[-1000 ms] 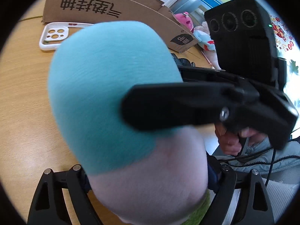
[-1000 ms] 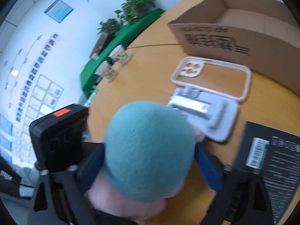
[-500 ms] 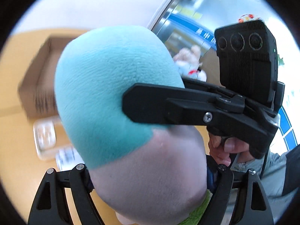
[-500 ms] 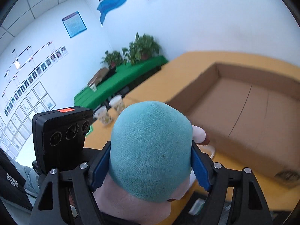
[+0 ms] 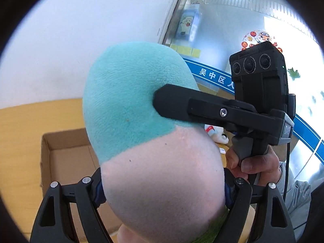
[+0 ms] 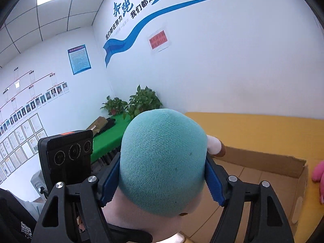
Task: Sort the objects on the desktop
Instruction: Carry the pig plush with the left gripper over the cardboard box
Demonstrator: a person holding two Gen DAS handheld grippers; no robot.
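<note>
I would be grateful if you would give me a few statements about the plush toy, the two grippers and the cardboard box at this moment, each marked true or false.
1. Both grippers clamp the same plush toy. True: the left gripper and the right gripper each squeeze it between their fingers.
2. The plush toy is red and yellow. False: it is teal on top and pale pink below.
3. The cardboard box is open, with its inside showing. True.
4. The plush toy lies on the floor of the box. False: it is held in the air, in front of the box in both views.
5. A pink item shows at the right edge of the right wrist view. True.
</note>
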